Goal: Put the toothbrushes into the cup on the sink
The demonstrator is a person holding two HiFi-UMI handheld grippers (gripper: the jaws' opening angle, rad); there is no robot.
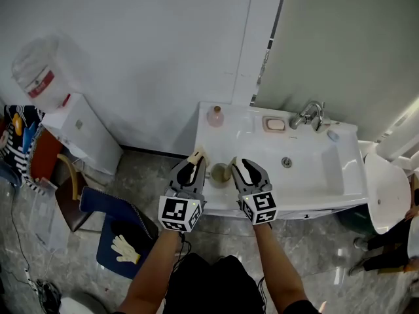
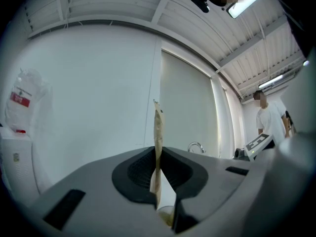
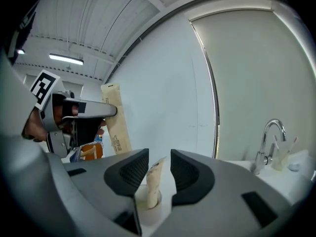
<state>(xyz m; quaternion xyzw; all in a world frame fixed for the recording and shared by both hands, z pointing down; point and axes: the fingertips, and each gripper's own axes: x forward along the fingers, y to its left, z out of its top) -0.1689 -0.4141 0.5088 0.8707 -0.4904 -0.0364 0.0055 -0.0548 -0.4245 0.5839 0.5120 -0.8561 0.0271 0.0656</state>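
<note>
Head view: white sink (image 1: 314,175) against the wall, faucet (image 1: 309,115) at the back, pink bottle (image 1: 215,116) and soap dish (image 1: 274,123) on the back ledge. Cup (image 1: 220,173) sits on the sink's front-left rim, btwn the two claws. Left gripper (image 1: 194,161) is just left of the cup w/ a paper-wrapped toothbrush (image 1: 196,155) sticking out past its tips. Right gripper (image 1: 241,166) is just right of the cup. On the floor at left: water dispenser (image 1: 72,126) and a blue chair (image 1: 108,224) w/ a glove (image 1: 124,248) on it.

Left gripper view: left gripper (image 2: 158,157) has its jaws closed tight on the paper-wrapped toothbrush (image 2: 158,127), seen edge-on, upright, reaching well above the tips. Cup (image 2: 165,214) is low btwn the jaws, only partly visible. Faucet (image 2: 196,146) beyond; a person (image 2: 266,120) stands far right.

Right gripper view: right gripper (image 3: 159,157) has its jaws wide apart, gripping nothing. A second toothbrush (image 3: 154,179), also in paper, stands in the cup (image 3: 147,205) and leans btwn the pads w/ a gap on each side. At left, the left gripper (image 3: 94,111) w/ the paper-wrapped toothbrush (image 3: 114,117) upright in it. Faucet (image 3: 269,139) at right.
</note>
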